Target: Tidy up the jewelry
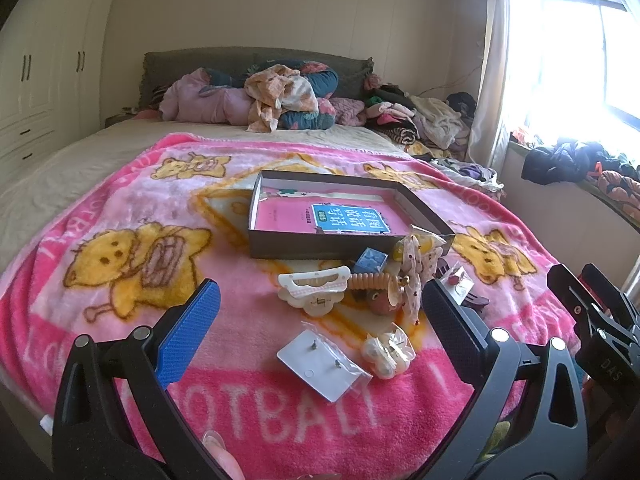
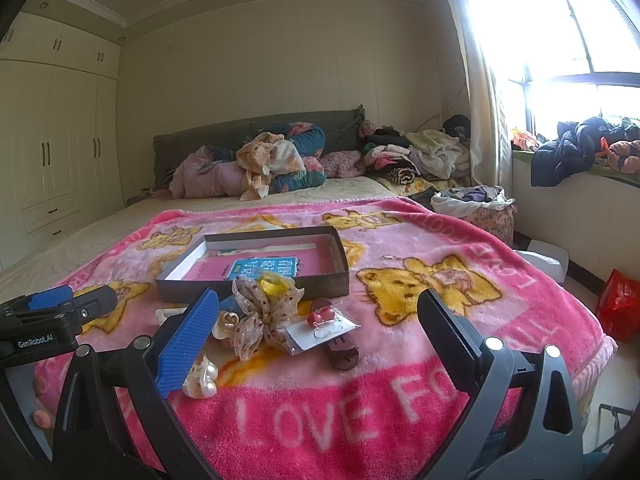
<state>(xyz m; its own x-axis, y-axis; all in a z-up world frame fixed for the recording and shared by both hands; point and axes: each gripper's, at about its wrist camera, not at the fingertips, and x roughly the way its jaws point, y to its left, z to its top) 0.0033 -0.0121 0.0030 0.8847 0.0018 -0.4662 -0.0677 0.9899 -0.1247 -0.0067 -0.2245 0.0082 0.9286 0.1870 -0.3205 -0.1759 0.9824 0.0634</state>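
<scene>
left claw (image 1: 320,308) spread | right claw (image 2: 320,316) spread | box (image 1: 320,245) long axis sideways

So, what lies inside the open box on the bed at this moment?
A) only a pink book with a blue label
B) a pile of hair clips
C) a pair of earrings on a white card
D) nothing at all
A: the box holds only the pink book, while the hair clip, the earring card and the other pieces lie on the blanket in front of it.
</scene>
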